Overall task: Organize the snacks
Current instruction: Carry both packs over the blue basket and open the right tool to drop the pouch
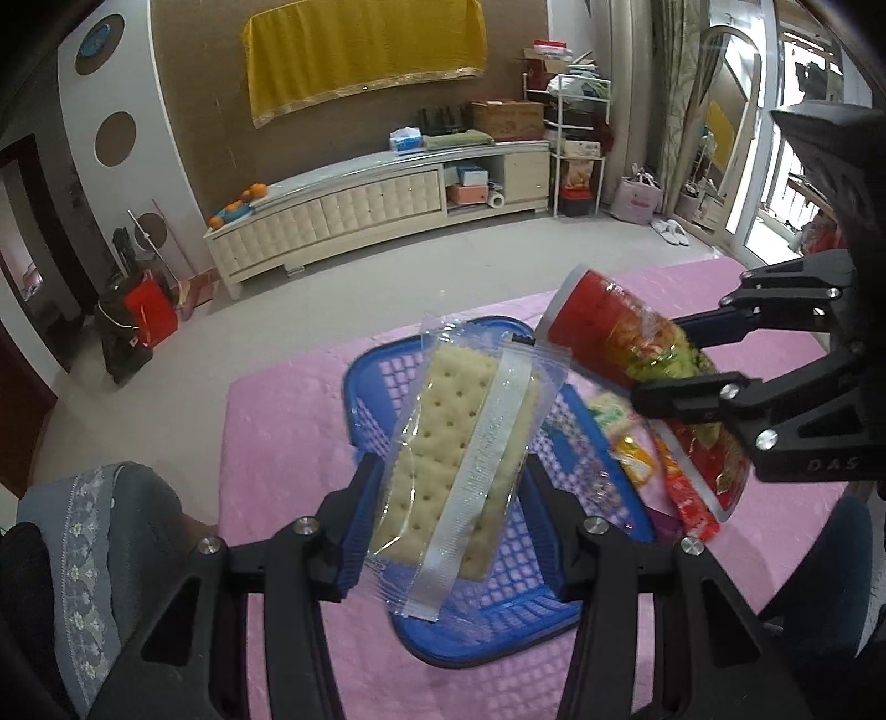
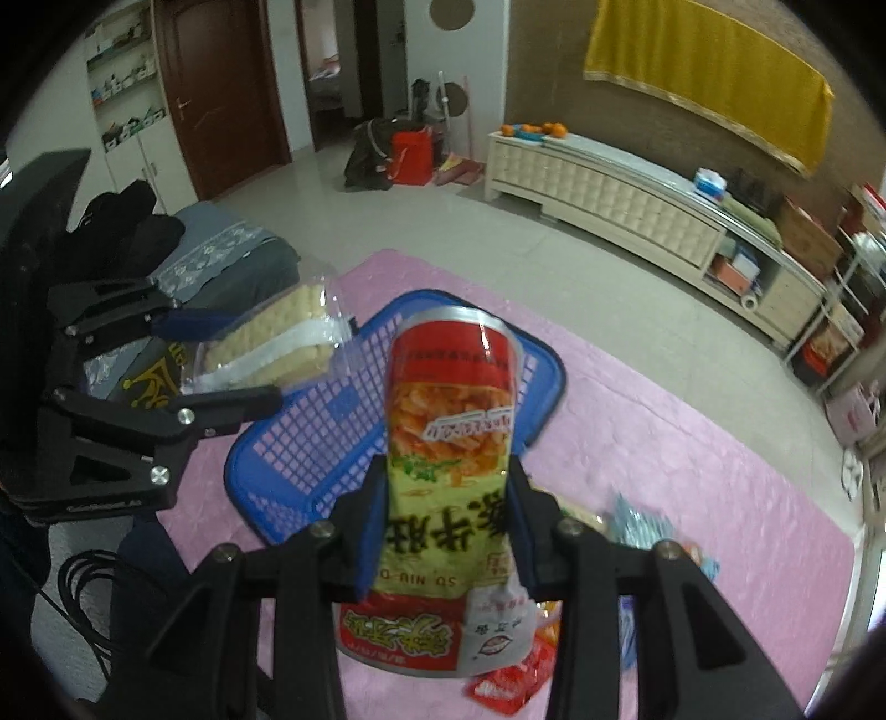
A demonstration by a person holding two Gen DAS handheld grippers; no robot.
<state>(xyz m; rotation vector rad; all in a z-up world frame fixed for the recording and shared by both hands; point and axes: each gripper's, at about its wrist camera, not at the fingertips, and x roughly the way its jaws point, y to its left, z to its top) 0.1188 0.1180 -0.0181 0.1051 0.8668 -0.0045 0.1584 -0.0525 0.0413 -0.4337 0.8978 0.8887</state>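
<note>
**Blue basket under two loaded grippers**

Blue plastic with a grid of holes makes the basket [image 1: 501,603], and it is the landmark for all that follows. It sits on a pink cloth [image 1: 288,443] that covers the table.

Above the basket, the left gripper [image 1: 448,531] has its jaws clamped on a clear pack of crackers [image 1: 443,454]. The blue pads press the two long sides of the pack, near its lower half, and the rest of the pack points away from the gripper, over the middle of the basket. The pack does not touch the basket.

To the right of the basket in the left wrist view, the right gripper [image 2: 446,531] has its jaws closed on a red and green snack bag [image 2: 448,443]. The pads squeeze the bag at about its middle. Its silver top end hangs over the near rim of the basket in the right wrist view, and the bottom end sticks out behind the pads. The bag is also in the air, tilted.

Beside the basket on the cloth lie more small snack packets [image 1: 631,459], orange, red and blue ones; they are blurred.

Behind the basket the floor is pale and tiled. Farther back stands a long cream cabinet [image 1: 354,216] with oranges [image 1: 252,193] on one end, and above it a yellow cloth [image 1: 365,50] hangs on a brown wall. Left of the basket there is a grey seat cover with lace trim [image 1: 83,526].
</note>
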